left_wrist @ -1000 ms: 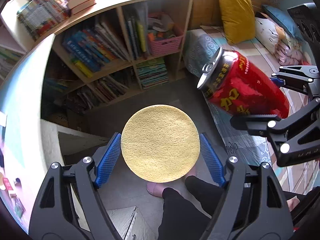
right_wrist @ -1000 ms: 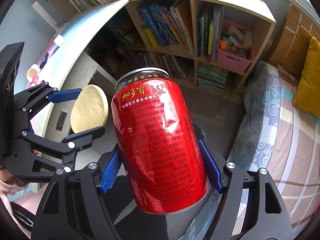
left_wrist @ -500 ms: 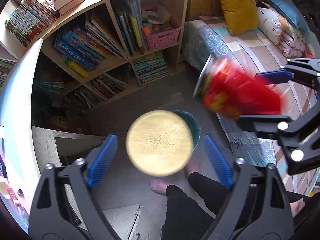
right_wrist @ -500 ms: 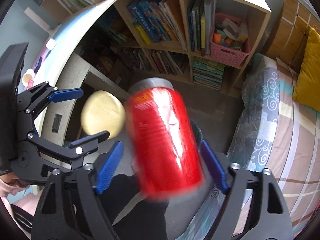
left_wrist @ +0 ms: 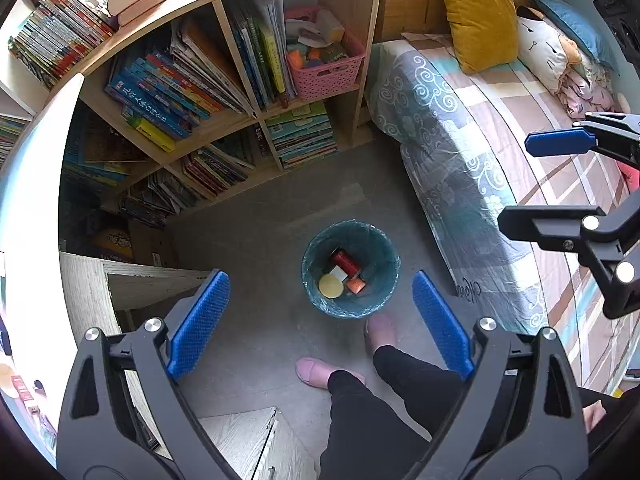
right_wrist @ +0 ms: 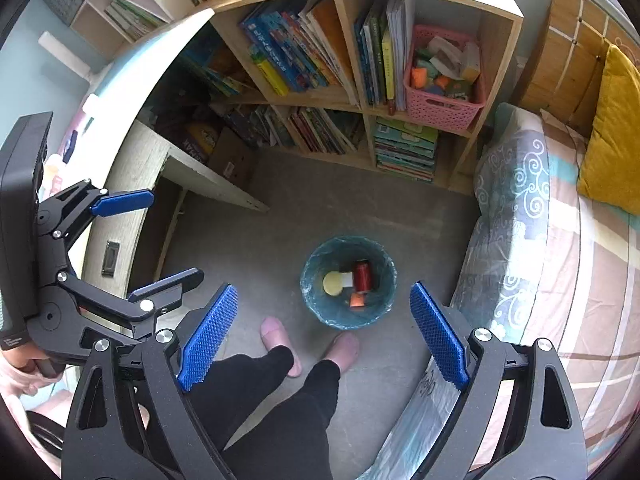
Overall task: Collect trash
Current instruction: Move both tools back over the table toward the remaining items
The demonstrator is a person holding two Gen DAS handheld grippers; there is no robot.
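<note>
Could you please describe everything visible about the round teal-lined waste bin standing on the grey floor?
The round waste bin stands upright on the grey floor, its open top facing the cameras. A thin, crinkled teal plastic liner is folded over its rim. Inside lie a red drink can, a round yellow sponge disc, a small white piece and a small orange item. It sits between the wooden bookshelf and the bed, just in front of a person's pink slippers; whether they touch it is unclear.

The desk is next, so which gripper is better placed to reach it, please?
Probably left: the left gripper hangs open beside the desk; the right gripper, empty with jaws opening, sits nearer the bed.
</note>
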